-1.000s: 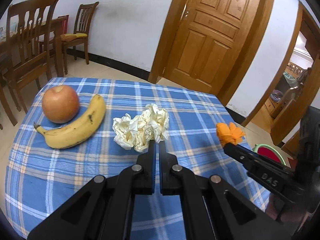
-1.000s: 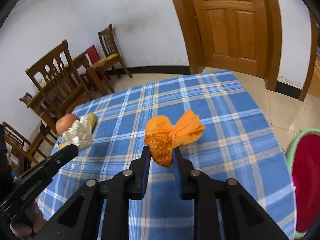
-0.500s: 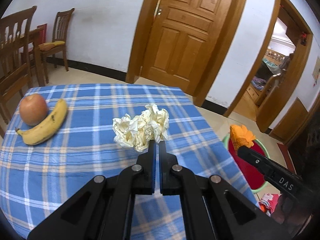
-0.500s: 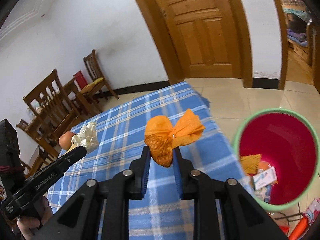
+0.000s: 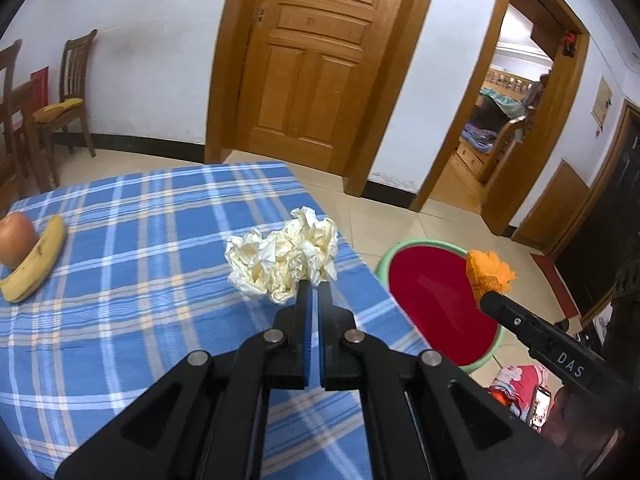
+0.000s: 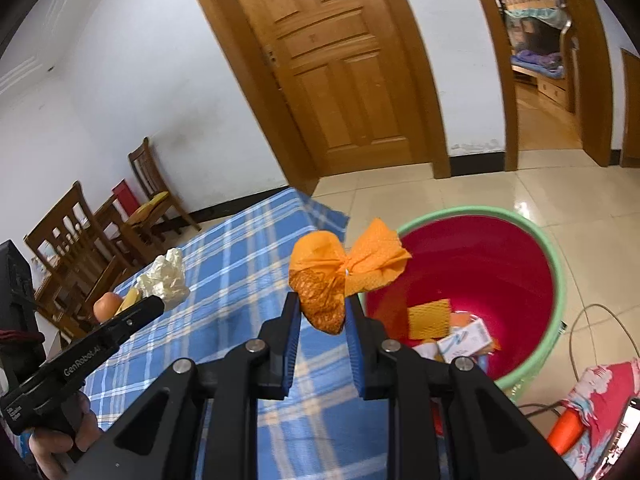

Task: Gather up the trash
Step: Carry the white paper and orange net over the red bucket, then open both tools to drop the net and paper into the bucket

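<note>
My left gripper (image 5: 314, 286) is shut on a crumpled white paper wad (image 5: 282, 258) and holds it above the right edge of the blue plaid table (image 5: 120, 280). My right gripper (image 6: 322, 300) is shut on an orange net wrapper (image 6: 332, 276), held in the air beside the red trash bin with a green rim (image 6: 480, 280). The bin (image 5: 432, 300) stands on the floor to the right of the table and holds several scraps. The wrapper (image 5: 488, 272) and the paper wad (image 6: 164, 280) each show in the other wrist view.
An apple (image 5: 16, 240) and a banana (image 5: 34, 260) lie at the table's far left. Wooden chairs (image 5: 68, 92) stand by the wall. A closed wooden door (image 5: 320, 64) and an open doorway (image 5: 508, 120) are behind. A cable (image 6: 600, 340) lies on the floor by the bin.
Both grippers have swung to the right with their loads, from over the table toward the bin. The bin has come into full view; the apple and banana have slid to the left edge.
</note>
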